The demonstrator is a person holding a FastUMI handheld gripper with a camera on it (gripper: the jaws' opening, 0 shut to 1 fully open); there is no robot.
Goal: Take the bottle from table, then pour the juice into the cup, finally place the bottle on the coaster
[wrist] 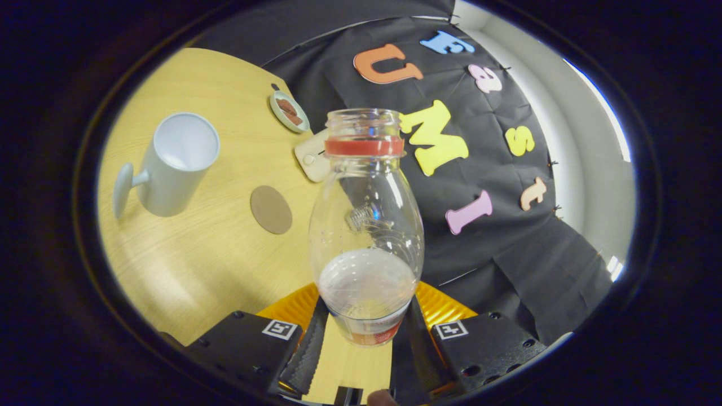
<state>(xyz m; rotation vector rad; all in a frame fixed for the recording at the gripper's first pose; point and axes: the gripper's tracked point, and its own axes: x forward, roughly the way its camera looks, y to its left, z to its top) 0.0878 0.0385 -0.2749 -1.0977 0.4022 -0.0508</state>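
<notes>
Pinching the lower body of the bottle from both sides, gripper; bottle clear, uncapped, red neck ring, a little cloudy liquid low inside. Beyond the fingers, leftward on the wooden table: round brown coaster. Farther left: pale cup, handled, mouth tipped toward the gripper.

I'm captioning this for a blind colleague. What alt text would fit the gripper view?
The tool grips a clear, uncapped bottle holding a little pale liquid, both fingers pressed on its lower body. On the wooden table beyond sit a light cup and a round brown coaster.
</notes>
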